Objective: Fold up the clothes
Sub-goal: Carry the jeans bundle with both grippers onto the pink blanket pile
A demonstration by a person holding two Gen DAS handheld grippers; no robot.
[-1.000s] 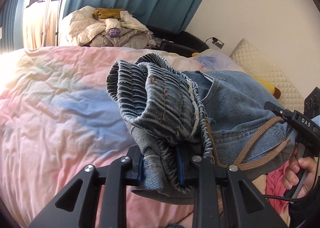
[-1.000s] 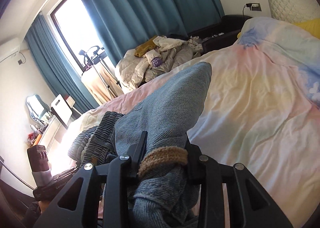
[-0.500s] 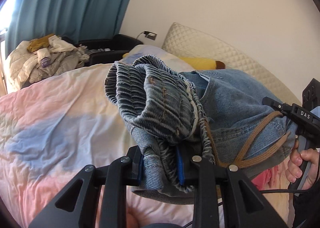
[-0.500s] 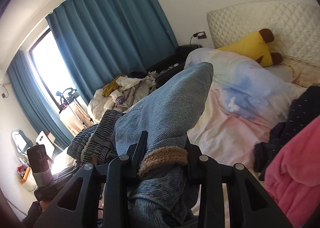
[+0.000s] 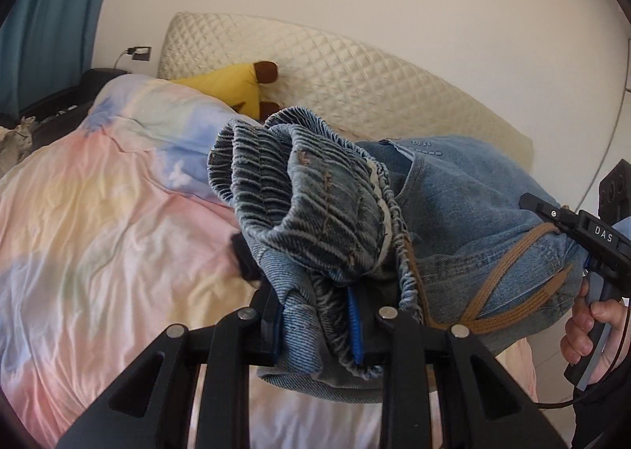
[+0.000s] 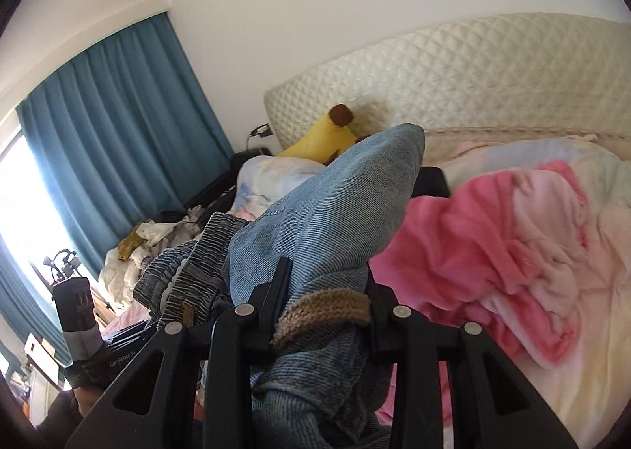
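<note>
A folded bundle of blue jeans (image 5: 453, 212) with a ribbed elastic waistband and a brown drawstring hangs in the air above the bed, carried between both grippers. My left gripper (image 5: 315, 324) is shut on the waistband end, its blue pads pinching the denim. My right gripper (image 6: 325, 291) is shut on the other end of the jeans (image 6: 335, 220), with the brown drawstring caught between its jaws. In the left wrist view the right gripper (image 5: 579, 240) shows at the far right with a hand on its handle. The left gripper's body (image 6: 79, 330) appears low on the left in the right wrist view.
The bed has a pastel pink, yellow and blue duvet (image 5: 98, 232). A pink fleece garment (image 6: 493, 251) lies crumpled on it. A yellow plush toy (image 5: 236, 90) rests by the quilted cream headboard (image 6: 473, 74). Teal curtains (image 6: 118, 141) and a pile of clothes (image 6: 157, 236) stand beyond the bed.
Both grippers have swung together with the jeans from facing the window and clothes pile toward the headboard. The pink fleece has come into the right wrist view. The grips are unchanged.
</note>
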